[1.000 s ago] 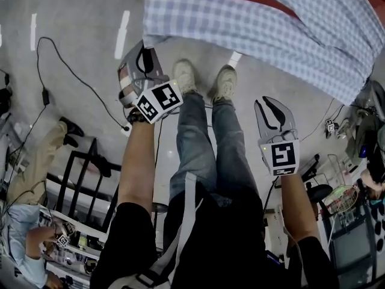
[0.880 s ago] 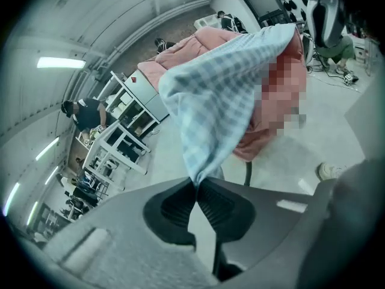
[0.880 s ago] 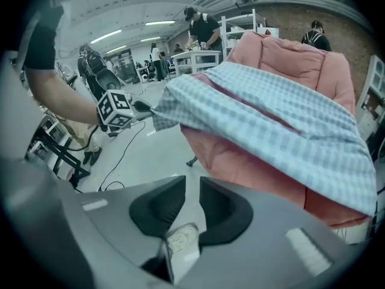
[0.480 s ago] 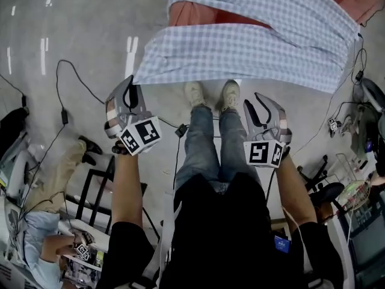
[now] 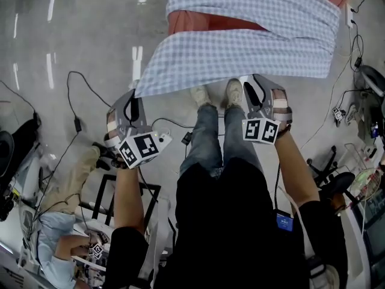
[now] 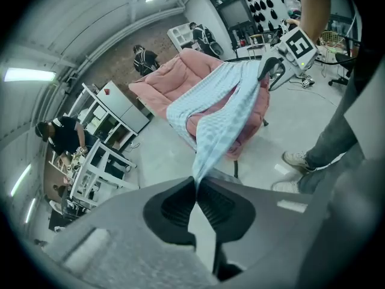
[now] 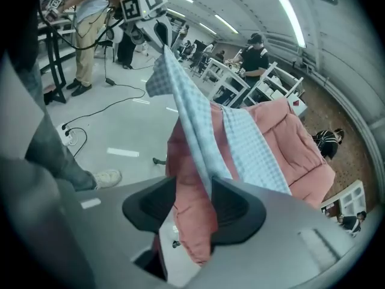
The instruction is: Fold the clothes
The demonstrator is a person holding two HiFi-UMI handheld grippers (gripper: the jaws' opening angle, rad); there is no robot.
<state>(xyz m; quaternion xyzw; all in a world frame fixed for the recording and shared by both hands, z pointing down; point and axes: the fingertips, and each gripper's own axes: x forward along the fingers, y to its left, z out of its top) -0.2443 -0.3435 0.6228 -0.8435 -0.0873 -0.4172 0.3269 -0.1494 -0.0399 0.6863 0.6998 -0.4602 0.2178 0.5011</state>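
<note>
Partly, checked cloth (image 5: 252,47) drapes pink chair (image 5: 201,23); left gripper (image 6: 197,186) pinches its corner.

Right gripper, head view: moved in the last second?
Yes. The right gripper went forward, from short of the white shoes to level with them; its jaws are opening with the blue checked cloth between them.

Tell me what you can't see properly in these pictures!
1. Head view: the checked cloth covers most of the pink chair, and the top edge cuts both off.
2. Right gripper view: the right gripper has its jaws opening with the cloth between them. Whether a pad touches it is unclear.
3. Right gripper view: the people by the far shelves are too small.
</note>
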